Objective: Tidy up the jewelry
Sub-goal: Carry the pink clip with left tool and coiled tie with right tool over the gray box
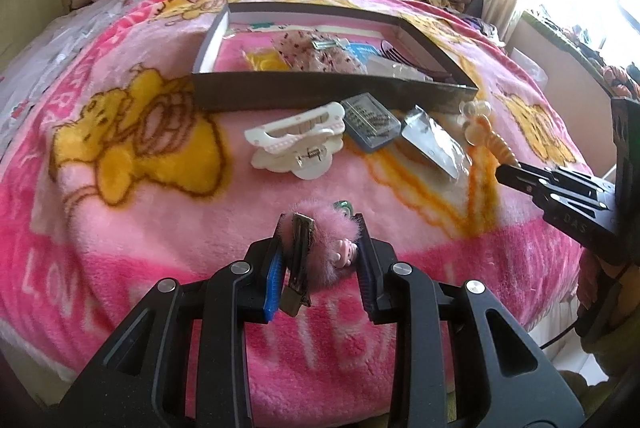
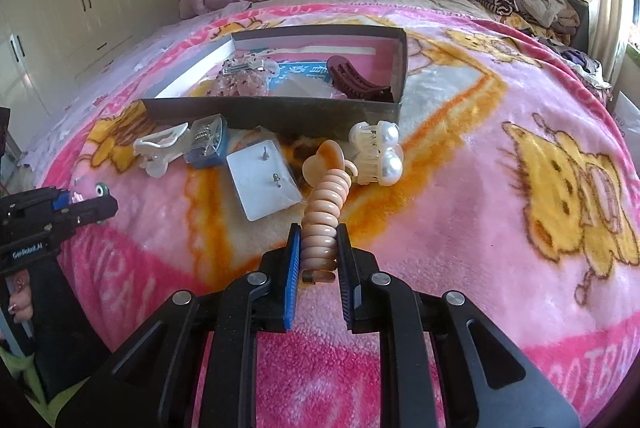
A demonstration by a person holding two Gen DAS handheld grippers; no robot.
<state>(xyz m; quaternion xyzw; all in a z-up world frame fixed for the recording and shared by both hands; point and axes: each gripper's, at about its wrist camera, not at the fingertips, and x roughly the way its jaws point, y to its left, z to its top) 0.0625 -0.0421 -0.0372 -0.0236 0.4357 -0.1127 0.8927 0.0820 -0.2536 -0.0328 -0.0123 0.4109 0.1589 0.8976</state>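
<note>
From the left wrist, a fluffy pink cartoon-bear fleece blanket covers a bed piled with clothes beside a bright window; the left gripper is clamped on a fuzzy pink metal-backed hair clip, before a shallow dark cardboard box of hair accessories. From the right wrist, cream wardrobes line the wall, and the right gripper pinches a ribbed peach plastic spiral clip, beside a pearl-studded claw clip near the box.
</note>
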